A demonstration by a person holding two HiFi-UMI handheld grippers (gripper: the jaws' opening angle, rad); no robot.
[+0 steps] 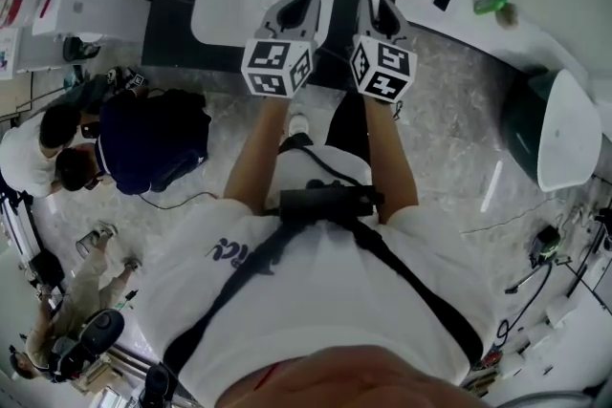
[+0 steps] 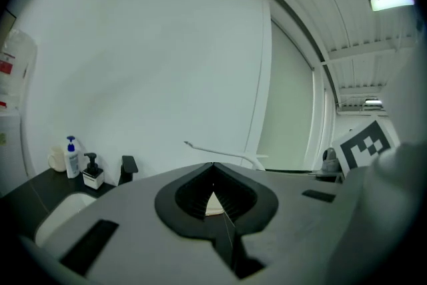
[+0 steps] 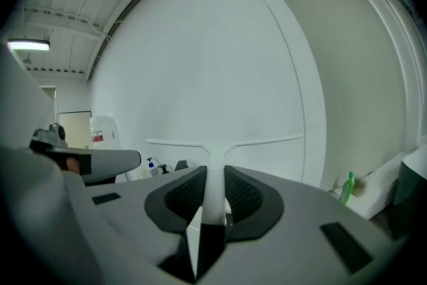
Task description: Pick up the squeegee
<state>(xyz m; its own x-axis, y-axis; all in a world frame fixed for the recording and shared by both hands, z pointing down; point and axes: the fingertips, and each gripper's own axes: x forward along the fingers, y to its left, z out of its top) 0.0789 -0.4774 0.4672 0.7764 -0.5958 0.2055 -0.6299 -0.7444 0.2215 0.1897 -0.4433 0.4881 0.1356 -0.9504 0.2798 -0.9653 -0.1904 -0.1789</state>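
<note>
The right tool is pinching the squeegee by its white handle. The handle stands upright between the dark ribbed pads, and the thin crossbar blade spreads level above the tips, in front of a plain white wall. The left tool has its jaws pressed together at the tips and grips nothing. In the left gripper view the squeegee's blade shows just ahead of it and to its right. In the head view the 2 tools are held side by side, near each other, each with a marker cube on top. They point out over a dark counter with a white sink set into it. On the counter's left end, by the wall, stand 2 bottles, a blue-capped bottle and a black pump dispenser, with a black faucet just beside them. Off to the right, a green bottle sits on a white ledge, well apart from the tools. Below the arms lies a pale mottled floor. At its left side people are crouched close together.
</note>
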